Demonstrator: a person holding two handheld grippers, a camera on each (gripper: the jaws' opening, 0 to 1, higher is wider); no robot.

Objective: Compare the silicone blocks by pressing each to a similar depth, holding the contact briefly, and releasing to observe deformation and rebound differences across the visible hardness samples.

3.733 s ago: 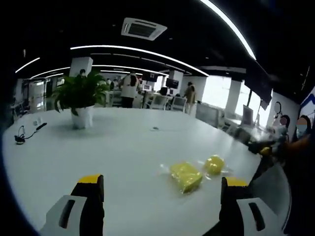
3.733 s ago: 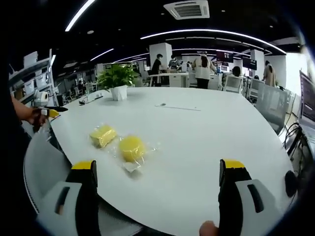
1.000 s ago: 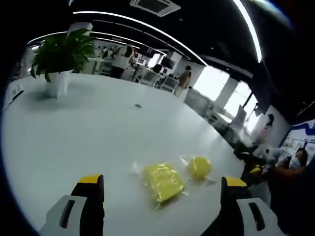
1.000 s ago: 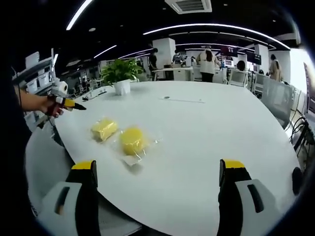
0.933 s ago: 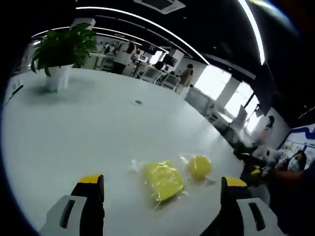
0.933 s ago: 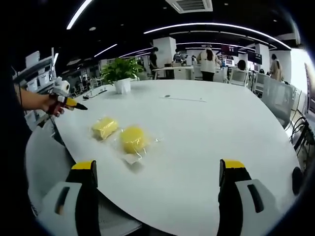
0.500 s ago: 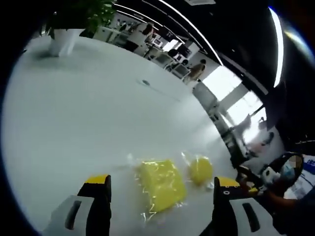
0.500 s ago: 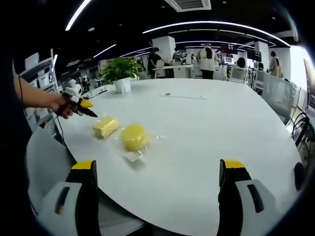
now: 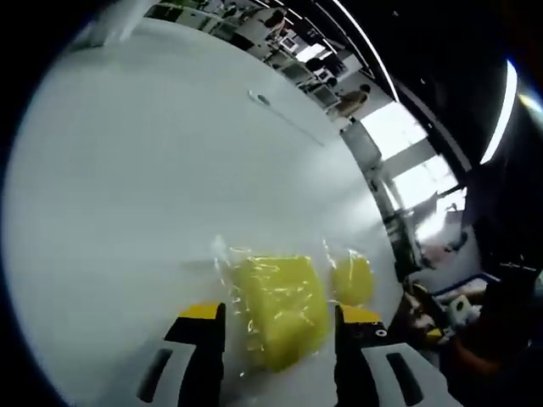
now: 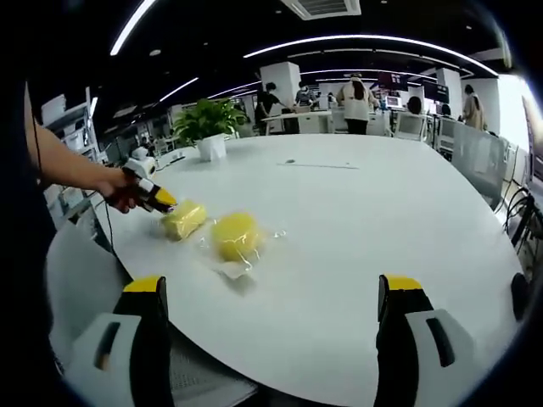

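In the left gripper view, the left gripper (image 9: 276, 326) rises from 6 o'clock, its two yellow-tipped jaws narrowed around the square yellow block (image 9: 278, 309). The block sits in a clear wrapper on the white table (image 9: 153, 186), and the jaw tips stand on either side of it; whether they actually press its sides cannot be told. The round yellow block (image 9: 351, 277), also wrapped, lies just beside the square one toward 3 o'clock. A thin cable (image 9: 284, 119) lies on the table far off toward 12 o'clock.

In the right gripper view, the right gripper (image 10: 271, 309) has its jaws wide apart at 6 o'clock, holding nothing, above the near edge of the table. The round block sits left of centre toward 9 o'clock, with the square block just beyond it toward 10 o'clock. There the left gripper, held in a hand (image 10: 125, 193), meets the square block's far end. A potted plant (image 10: 206, 127) stands toward 11 o'clock, well apart from the blocks.
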